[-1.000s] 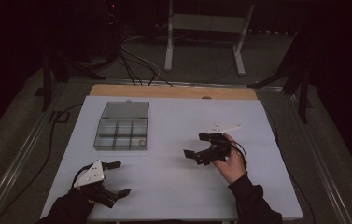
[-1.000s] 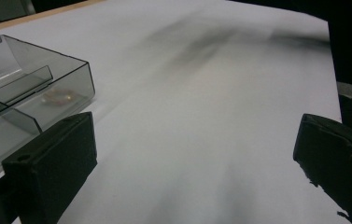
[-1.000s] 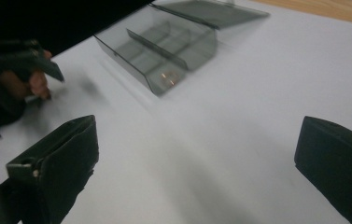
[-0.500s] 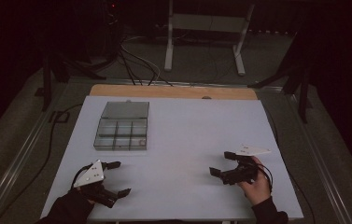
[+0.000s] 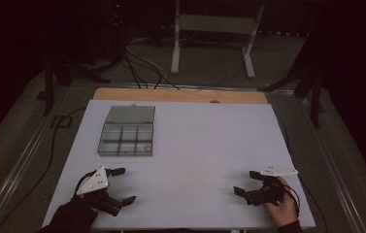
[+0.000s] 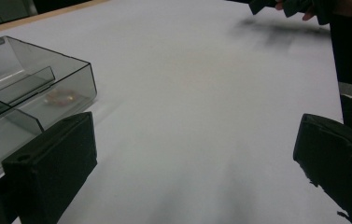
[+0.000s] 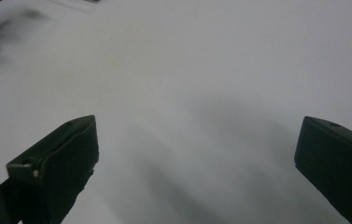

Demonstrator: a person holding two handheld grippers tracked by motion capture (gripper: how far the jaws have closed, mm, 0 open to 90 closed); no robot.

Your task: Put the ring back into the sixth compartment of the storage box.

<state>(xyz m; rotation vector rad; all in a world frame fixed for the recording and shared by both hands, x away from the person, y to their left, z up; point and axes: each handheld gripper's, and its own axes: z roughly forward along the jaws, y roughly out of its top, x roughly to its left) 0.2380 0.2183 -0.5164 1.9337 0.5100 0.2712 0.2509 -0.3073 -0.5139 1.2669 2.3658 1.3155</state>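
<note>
Jaws of both the left gripper [image 5: 122,185] and right gripper [image 5: 246,183] stand apart over the white table [image 5: 195,141].

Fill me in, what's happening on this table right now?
A person holds a claw in each hand at the near edge of the white table. The left claw and right claw are both open and empty, resting low. The clear compartment box sits untouched at the far left, lid open, with a small item in one compartment.

The compartment box [image 5: 126,136] lies on the table [image 5: 205,145] (far left), ahead of the left gripper [image 5: 121,185].
</note>
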